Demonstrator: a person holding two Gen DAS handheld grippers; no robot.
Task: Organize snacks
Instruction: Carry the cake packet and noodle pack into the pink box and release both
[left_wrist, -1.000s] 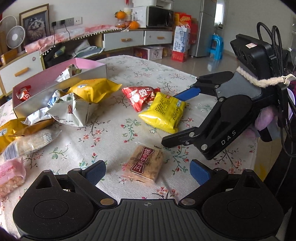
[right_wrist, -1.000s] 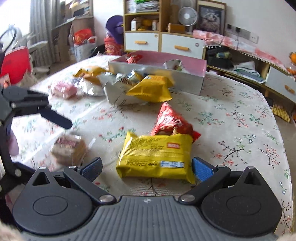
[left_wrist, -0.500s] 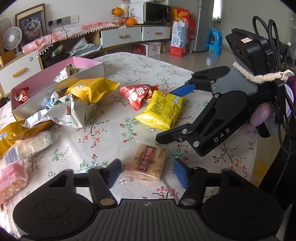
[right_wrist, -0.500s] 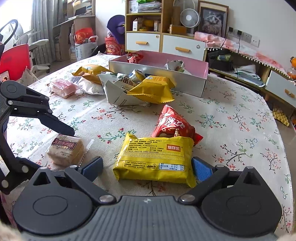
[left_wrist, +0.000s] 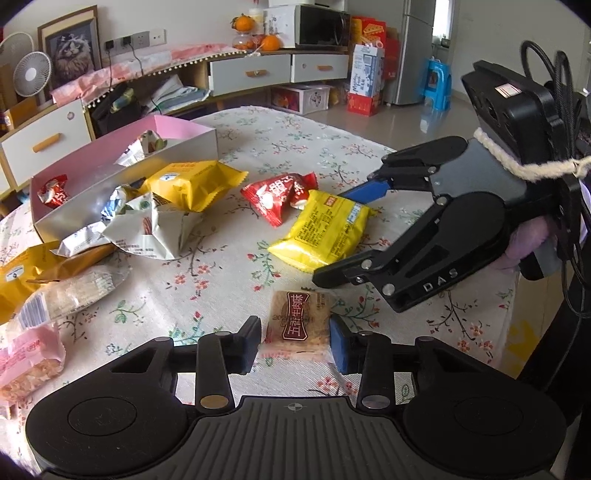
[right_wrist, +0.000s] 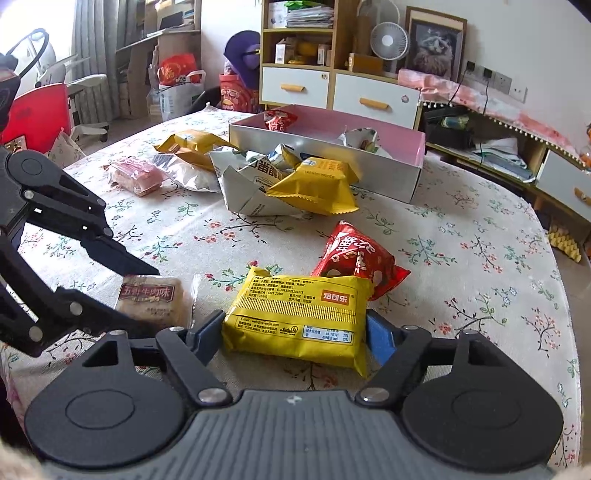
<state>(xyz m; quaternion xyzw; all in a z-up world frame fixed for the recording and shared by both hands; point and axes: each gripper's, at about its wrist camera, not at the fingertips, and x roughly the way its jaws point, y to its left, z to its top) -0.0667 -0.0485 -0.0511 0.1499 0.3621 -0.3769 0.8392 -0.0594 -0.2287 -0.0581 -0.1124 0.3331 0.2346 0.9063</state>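
Two grippers work the floral tablecloth (left_wrist: 229, 280). The left gripper (left_wrist: 295, 341) has its pads pressed against both sides of a clear-wrapped brown biscuit pack (left_wrist: 297, 323) lying flat on the cloth. The right gripper (right_wrist: 295, 330) has closed its blue pads onto the near end of a yellow snack packet (right_wrist: 299, 314), just beside a red pouch (right_wrist: 356, 254). A pink-lined box (right_wrist: 328, 158) sits well beyond, holding a few packets.

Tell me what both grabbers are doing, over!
Left gripper closed on brown cracker pack. Right gripper closed on yellow snack pack. Both packs on table. Pink box unblocked.
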